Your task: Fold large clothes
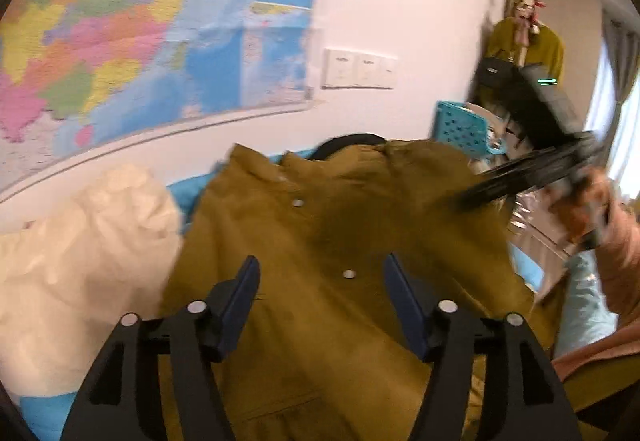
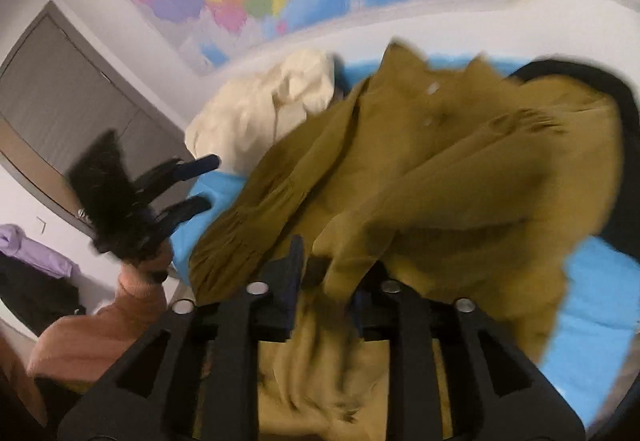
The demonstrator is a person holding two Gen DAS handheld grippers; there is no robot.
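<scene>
While pinching a fold of the mustard shirt [image 2: 460,169], right hand-held gripper [image 2: 326,273]; left hand-held gripper [image 1: 322,277] wide apart, empty.

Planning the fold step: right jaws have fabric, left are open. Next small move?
Probably carry the right gripper, jaws shut on a bunch of the olive shirt, across its buttoned front. The left gripper hovers open above the shirt and could then pin the crease.
</scene>
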